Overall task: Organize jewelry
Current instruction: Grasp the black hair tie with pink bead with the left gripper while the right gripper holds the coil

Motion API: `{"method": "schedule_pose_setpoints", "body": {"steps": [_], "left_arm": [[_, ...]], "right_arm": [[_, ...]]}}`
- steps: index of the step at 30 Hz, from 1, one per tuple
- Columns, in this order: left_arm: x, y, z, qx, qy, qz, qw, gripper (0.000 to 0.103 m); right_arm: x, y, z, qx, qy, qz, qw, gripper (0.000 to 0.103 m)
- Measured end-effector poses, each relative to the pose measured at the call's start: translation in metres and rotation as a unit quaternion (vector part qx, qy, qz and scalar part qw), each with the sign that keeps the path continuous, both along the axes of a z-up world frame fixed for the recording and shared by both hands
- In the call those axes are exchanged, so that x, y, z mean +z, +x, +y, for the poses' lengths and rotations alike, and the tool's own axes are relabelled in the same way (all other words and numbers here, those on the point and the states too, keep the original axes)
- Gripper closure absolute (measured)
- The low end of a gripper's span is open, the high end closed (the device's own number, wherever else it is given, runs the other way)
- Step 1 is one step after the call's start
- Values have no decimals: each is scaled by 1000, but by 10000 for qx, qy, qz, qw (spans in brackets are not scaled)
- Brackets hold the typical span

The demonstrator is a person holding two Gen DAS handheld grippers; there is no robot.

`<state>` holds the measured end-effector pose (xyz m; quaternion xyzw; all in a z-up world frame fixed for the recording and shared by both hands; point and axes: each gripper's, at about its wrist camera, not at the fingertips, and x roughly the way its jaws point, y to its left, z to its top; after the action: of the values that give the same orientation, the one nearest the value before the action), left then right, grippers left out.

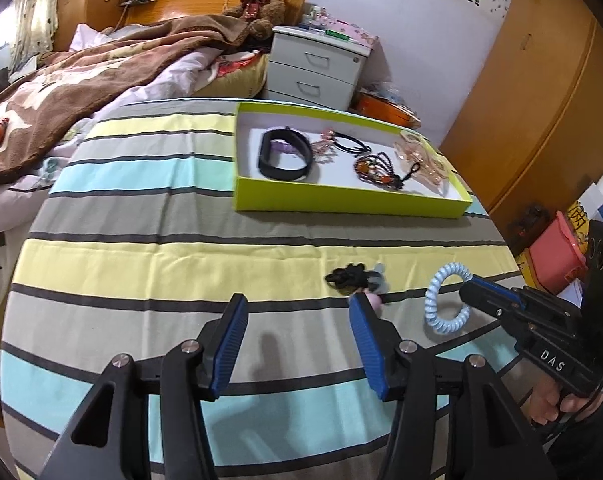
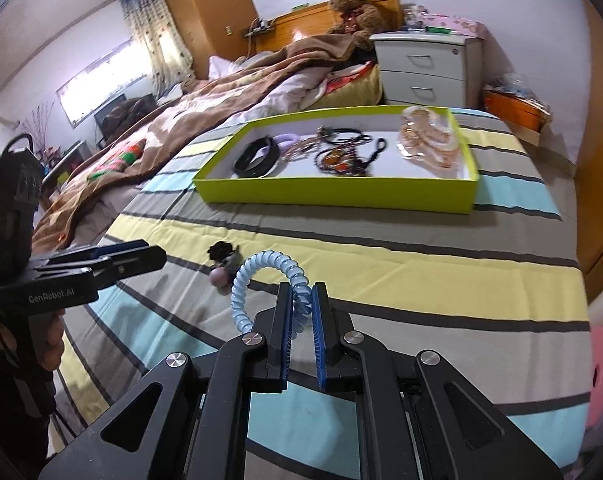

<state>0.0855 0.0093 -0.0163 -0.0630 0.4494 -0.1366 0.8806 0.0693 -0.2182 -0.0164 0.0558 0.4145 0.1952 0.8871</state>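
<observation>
Blue pads of the left gripper (image 1: 297, 320) are standing wide apart, holding nothing, above the striped bed cover (image 1: 161, 248). Just beyond its right finger a black hair tie (image 1: 347, 276) is lying, and the light-blue spiral band (image 1: 447, 300) is sitting near it. Farther away, the green tray (image 1: 341, 200) is keeping other jewelry.

From the right wrist view, the right gripper (image 2: 302, 300) is pinching the spiral band (image 2: 261, 268) between closed pads.
</observation>
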Motion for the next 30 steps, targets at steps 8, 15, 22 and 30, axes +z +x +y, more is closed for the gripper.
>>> {"method": "schedule_pose_setpoints", "body": {"steps": [8, 15, 22, 30], "left_arm": [[-4, 11, -28, -378, 20, 28, 9993, 44], [-13, 19, -47, -536, 216, 91, 9983, 44], [-20, 28, -63, -553, 656, 80, 9963, 44], [-23, 28, -71, -462, 1023, -61, 9937, 44]], "right_arm": [[4, -10, -16, -263, 72, -77, 9996, 93], [3, -13, -25, -386, 119, -72, 9992, 93], [3, -12, -25, -377, 141, -103, 9991, 93], [2, -12, -24, -387, 163, -93, 9991, 93]]}}
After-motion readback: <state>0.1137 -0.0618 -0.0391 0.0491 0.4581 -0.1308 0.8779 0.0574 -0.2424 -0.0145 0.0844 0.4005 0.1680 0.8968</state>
